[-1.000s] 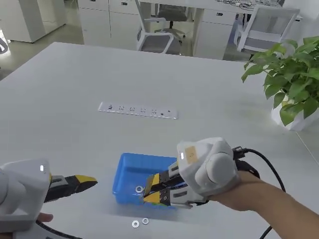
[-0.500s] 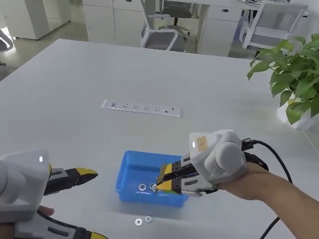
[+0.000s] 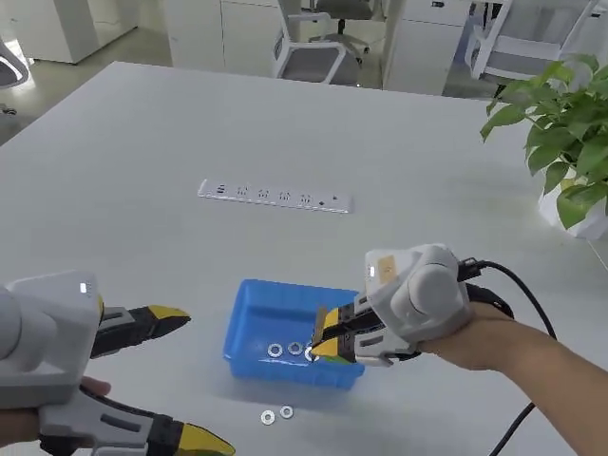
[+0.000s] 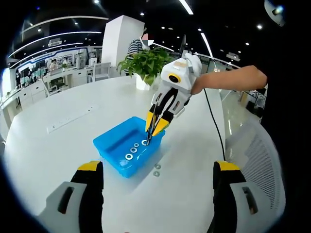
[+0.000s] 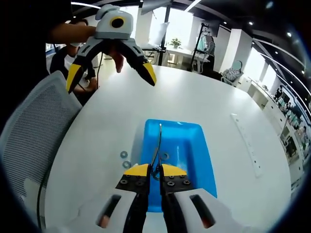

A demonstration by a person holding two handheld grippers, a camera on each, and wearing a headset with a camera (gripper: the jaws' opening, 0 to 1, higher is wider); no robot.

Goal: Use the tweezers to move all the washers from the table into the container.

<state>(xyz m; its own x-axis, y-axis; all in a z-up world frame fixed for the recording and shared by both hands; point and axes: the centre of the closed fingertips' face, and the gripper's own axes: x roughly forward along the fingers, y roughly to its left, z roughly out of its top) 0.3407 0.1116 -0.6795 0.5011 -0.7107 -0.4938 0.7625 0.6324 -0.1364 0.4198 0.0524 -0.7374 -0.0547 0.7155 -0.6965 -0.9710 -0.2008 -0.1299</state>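
White surface (image 3: 285, 123), blue container (image 3: 245, 318) at lower centre of head view. Right claw (image 3: 328, 344) clamped on tweezers (image 5: 158, 141), tips down inside container among dropped washers (image 3: 275, 351). Judged: release step. Left claw (image 3: 207, 380) spread wide, idle, lower left. Next: lift clear, then a fine pinch on loose washers (image 3: 268, 416) just below container.

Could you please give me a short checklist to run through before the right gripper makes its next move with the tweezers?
1. Grip: the right gripper clamps the tweezers: ok.
2. Position: tweezer tips over the blue container: ok.
3. Tips empty: cannot tell.
4. Clearing: two washers lie on the table beside the container: not ok.
5. Clearance: the left gripper, jaws open, is apart from the container: ok.
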